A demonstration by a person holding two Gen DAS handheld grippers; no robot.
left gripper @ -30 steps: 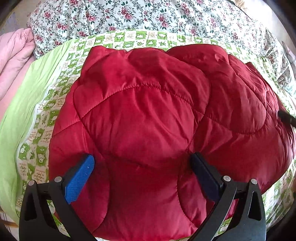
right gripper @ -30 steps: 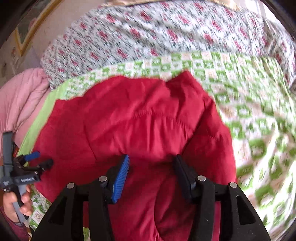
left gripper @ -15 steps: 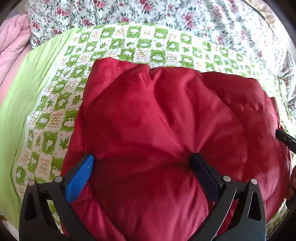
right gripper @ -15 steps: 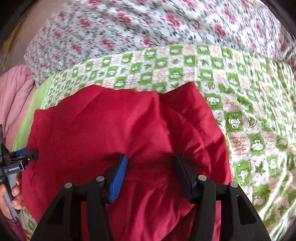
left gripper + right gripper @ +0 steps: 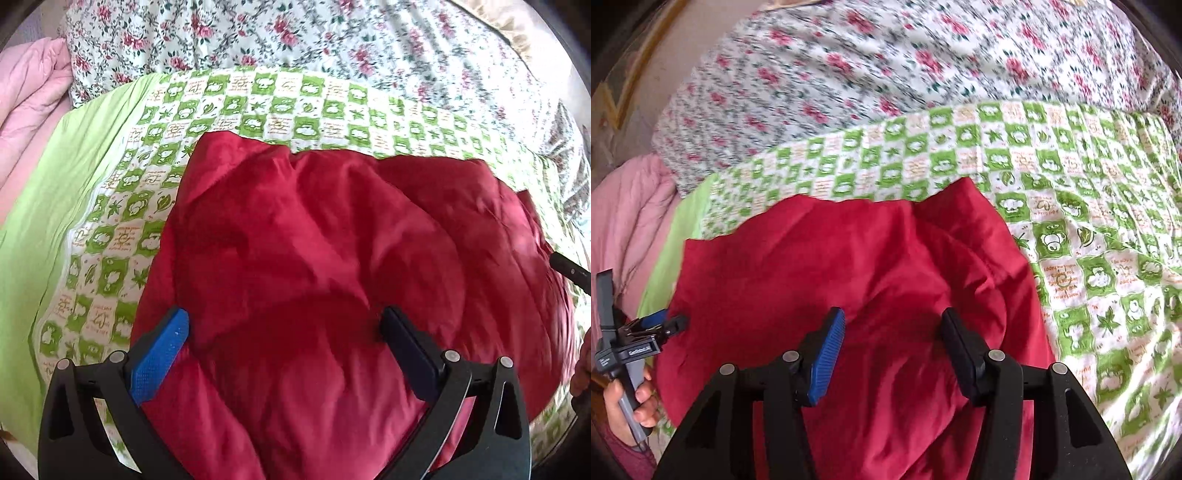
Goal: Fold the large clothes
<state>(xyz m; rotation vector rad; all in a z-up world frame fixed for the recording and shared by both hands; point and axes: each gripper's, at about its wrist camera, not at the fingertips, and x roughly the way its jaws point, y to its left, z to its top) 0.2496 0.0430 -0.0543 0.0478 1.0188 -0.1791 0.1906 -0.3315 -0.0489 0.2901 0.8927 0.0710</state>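
The red jacket [image 5: 314, 258] lies folded mid-bed on the checked sheet [image 5: 122, 236], its far edge toward the floral quilt [image 5: 295, 37]. Left gripper [image 5: 284, 332] and right gripper [image 5: 892, 332] are spread wide over it, gripping nothing. To finish, press the padding flat, then square both side edges.

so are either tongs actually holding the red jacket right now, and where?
Nothing is gripped. The left tongs and right tongs are both spread open over the red jacket, with fabric between the fingers but not pinched.
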